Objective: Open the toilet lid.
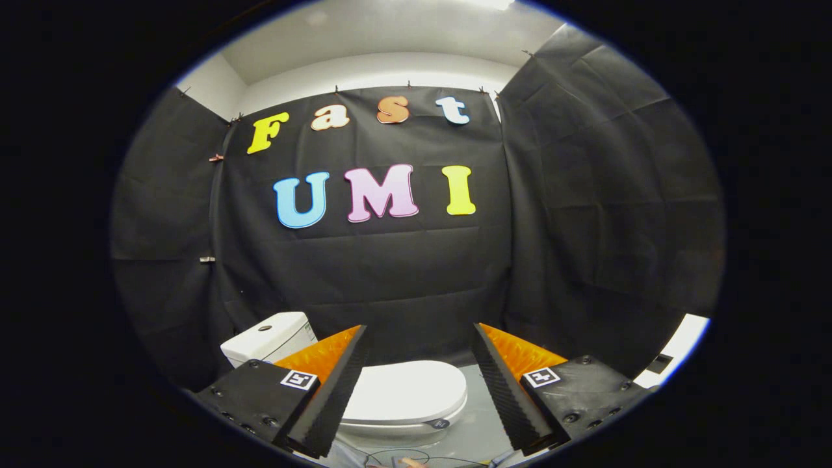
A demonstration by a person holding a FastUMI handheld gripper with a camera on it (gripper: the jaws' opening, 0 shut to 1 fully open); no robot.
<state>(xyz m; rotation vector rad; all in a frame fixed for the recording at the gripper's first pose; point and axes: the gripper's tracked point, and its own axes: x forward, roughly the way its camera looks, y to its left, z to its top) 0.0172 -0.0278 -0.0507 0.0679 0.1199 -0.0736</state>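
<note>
A white toilet stands below and ahead of me, its lid (406, 390) lying flat and closed over the seat. The white cistern (266, 338) with a dark flush button sits behind my left finger. My gripper (421, 344) hovers above the toilet, open wide, with nothing between its orange-and-black fingers (331, 383). The lid shows in the gap between the two fingers, well apart from both.
Black cloth walls close the booth on three sides. A grey floor (478, 416) lies to the right of the toilet. Thin cables and a fingertip (409, 462) show at the very bottom. A white wall with a dark socket (663, 362) is at the far right.
</note>
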